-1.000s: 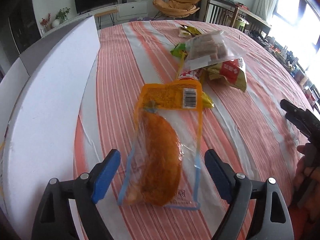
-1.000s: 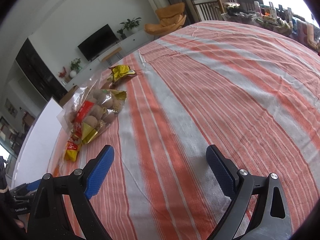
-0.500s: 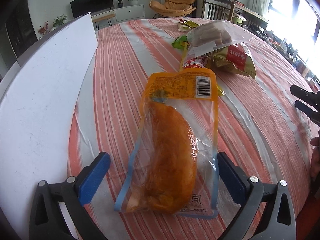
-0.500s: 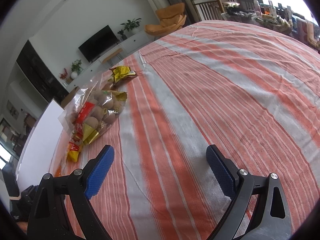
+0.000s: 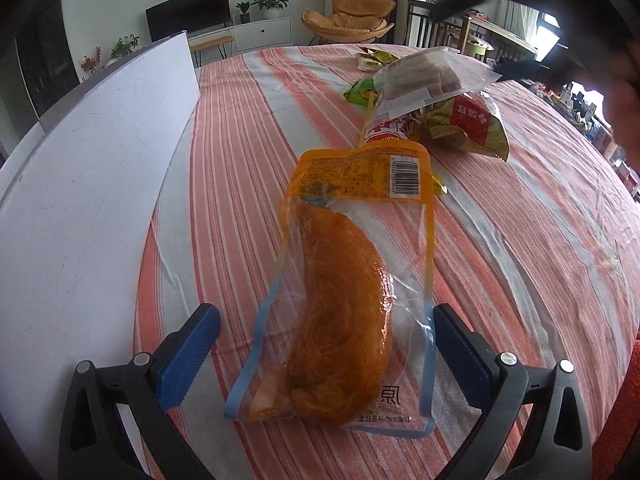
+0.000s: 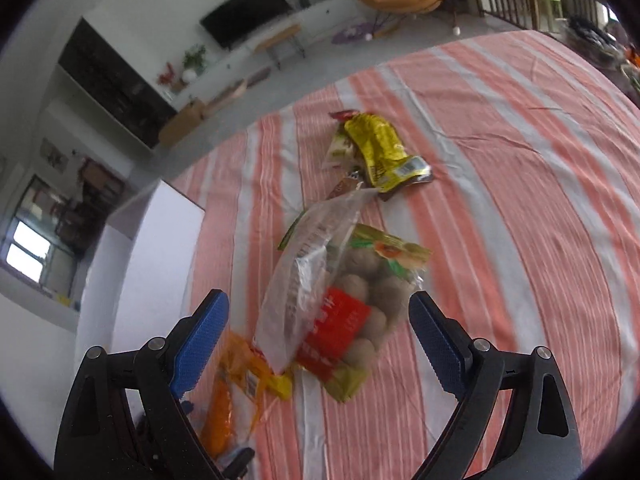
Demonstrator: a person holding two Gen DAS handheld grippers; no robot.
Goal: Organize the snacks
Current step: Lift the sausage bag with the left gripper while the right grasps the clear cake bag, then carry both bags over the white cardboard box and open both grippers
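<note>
Where print shows, the orange pouch bears a barcode; other text is unreadable. The left claw, jaws just opened fully, straddles it untouched, near the table's left edge. The right claw hangs spread above the snack pile

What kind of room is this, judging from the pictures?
Most likely the living and dining area of a home: a television on a white cabinet, an orange lounge chair, and a large table under a striped tablecloth.
</note>
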